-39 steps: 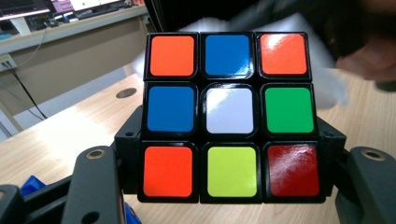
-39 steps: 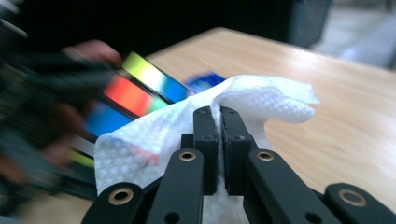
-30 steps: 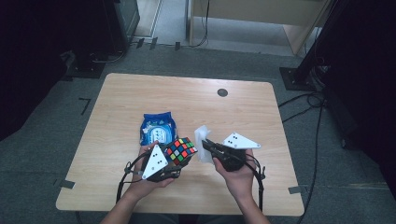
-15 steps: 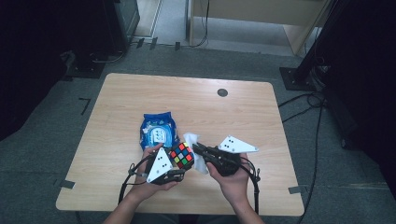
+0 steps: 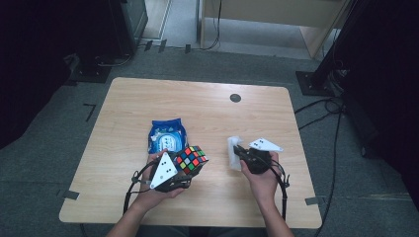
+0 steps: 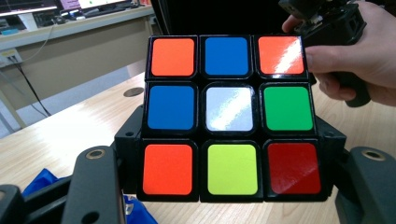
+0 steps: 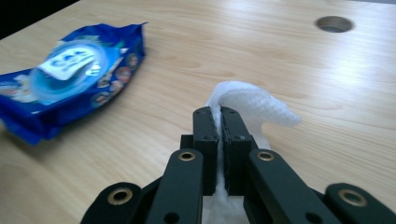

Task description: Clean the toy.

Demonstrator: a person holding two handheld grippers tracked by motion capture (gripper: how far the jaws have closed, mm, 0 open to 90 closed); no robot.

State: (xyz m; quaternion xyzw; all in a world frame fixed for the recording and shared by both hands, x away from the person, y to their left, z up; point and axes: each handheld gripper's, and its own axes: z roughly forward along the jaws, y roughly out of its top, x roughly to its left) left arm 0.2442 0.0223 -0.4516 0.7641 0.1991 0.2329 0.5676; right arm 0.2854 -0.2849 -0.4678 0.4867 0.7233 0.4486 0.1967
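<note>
While the left gripper (image 5: 190, 165) is clamped on the puzzle cube (image 5: 191, 159), its jaws press the cube's two opposite sides and carry it just above the table (image 5: 207, 113), near the front edge. Seen along that gripper's own jaws, the cube (image 6: 231, 116) sits square between them with one face toward the camera: white centre, blue above it, yellow-green below, blue and green to the sides, orange and red at the corners. Beyond the cube, up and to the right in that view, the person's right hand (image 6: 359, 56) grips the other tool.

Right gripper (image 5: 236, 153): jaws closed tight on a white wet wipe (image 5: 233, 153), the wipe pinched in the narrow seam between the pads. From the right gripper view, the wipe (image 7: 254, 105) bunches up past the jaw tips and curls to the right, low over the wood. A blue wipes pack (image 7: 70, 70) lies flat on the table ahead and to the left of these jaws, well apart from them; in the high view that pack (image 5: 168, 136) sits just beyond the cube. A round cable hole (image 7: 334, 23) lies far ahead, right of the jaws.
</note>
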